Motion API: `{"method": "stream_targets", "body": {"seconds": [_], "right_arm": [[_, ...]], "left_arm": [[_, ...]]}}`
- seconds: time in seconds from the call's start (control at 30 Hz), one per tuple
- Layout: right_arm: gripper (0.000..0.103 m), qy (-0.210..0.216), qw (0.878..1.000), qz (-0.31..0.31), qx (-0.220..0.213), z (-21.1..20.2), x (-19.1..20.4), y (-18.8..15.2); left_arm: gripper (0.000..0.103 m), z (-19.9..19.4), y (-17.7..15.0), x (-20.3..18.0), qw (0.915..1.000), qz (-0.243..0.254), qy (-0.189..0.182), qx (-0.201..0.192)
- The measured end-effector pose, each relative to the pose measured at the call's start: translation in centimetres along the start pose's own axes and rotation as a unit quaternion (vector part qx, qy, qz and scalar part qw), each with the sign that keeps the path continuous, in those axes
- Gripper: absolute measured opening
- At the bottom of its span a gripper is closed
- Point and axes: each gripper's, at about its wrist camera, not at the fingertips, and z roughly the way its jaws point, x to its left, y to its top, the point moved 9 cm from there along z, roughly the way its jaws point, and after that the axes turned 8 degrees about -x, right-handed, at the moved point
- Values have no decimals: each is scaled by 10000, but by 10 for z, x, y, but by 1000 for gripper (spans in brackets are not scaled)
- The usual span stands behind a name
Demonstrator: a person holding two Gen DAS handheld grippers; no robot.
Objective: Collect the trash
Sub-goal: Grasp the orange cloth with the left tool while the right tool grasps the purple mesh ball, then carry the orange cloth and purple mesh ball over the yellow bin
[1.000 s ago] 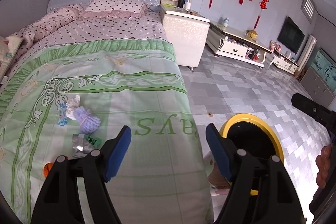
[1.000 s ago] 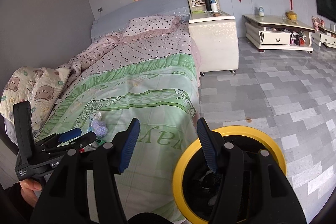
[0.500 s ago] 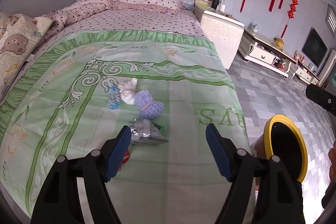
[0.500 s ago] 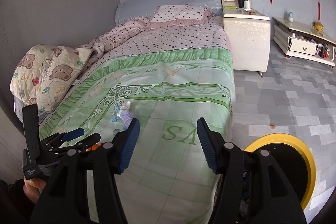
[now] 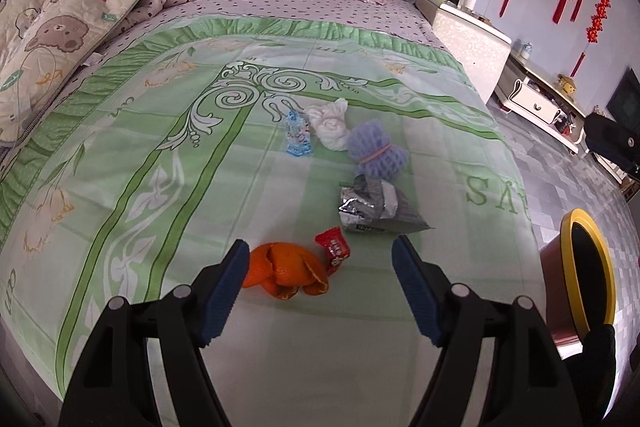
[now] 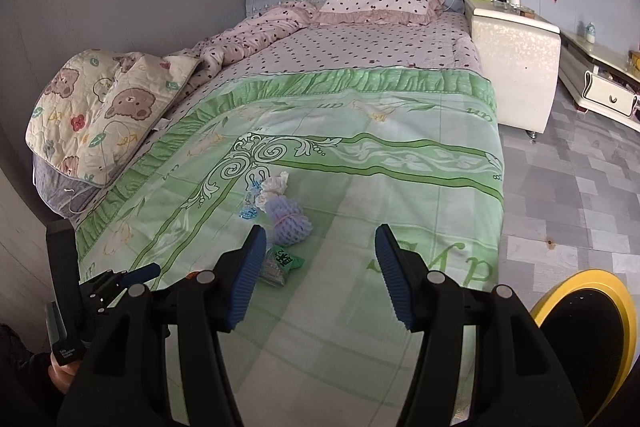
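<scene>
Risks, near to far:

- Left gripper [image 5: 320, 259]: wide open, empty, above the bed [image 5: 120, 187]. Peel [image 5: 284, 269] directly ahead, beside the left pad. Curled and limp; likely to fold or slip out if pinched at an edge only.
- Red wrapper [image 5: 334, 249]: touching the peel. Risk of lifting both together and shedding one before reaching the bin [image 5: 588, 267].
- Foil bag [image 5: 372, 207]: flat and slick; likely to slide on the sheet instead of rising. Risk of pinching the sheet with it.
- Foam net [image 5: 376, 149], tissue [image 5: 330, 123], blue wrapper [image 5: 298, 135]: clustered, tissue touching net; risk of dragging a neighbour.
- Right gripper [image 6: 320, 267]: partly open, empty, aimed at the same cluster; risk of clashing with the left one at the same item.
- Bin: on the floor beside the bed, well apart from the trash; long carry, risk of drops.

Against the earlier frame: both views swung from the bed edge and bin onto the bed middle. Trash now centred and closer; peel fully in view. Bin shifted to the right margin. Openings unchanged.
</scene>
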Motion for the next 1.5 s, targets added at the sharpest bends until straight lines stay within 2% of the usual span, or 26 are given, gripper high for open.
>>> {"method": "stream_targets", "body": {"seconds": [0.3,0.73,0.9,1.07,1.27,1.33,1.5], "right_arm": [[54,93,9988,-182,443,74,25,-13],[54,-23,9943,-336,1016,174,32,-37],[54,-87,9925,-466,1130,197,34,-46],[54,-107,9920,-491,1161,214,33,-49],[52,-23,9923,-451,1151,224,38,-53],[46,22,9927,-466,1113,225,41,-53],[46,48,9919,-541,1145,231,44,-63]], "left_arm": [[70,18,-20,18,9996,-157,1,249],[70,48,-33,27,9986,-158,3,506],[70,61,-37,26,9979,-161,-35,628],[61,69,-40,26,9976,-67,-2,688],[52,70,-37,24,9984,36,22,556],[49,70,-35,23,9986,78,30,514],[45,69,-34,16,9987,314,44,406]]}}
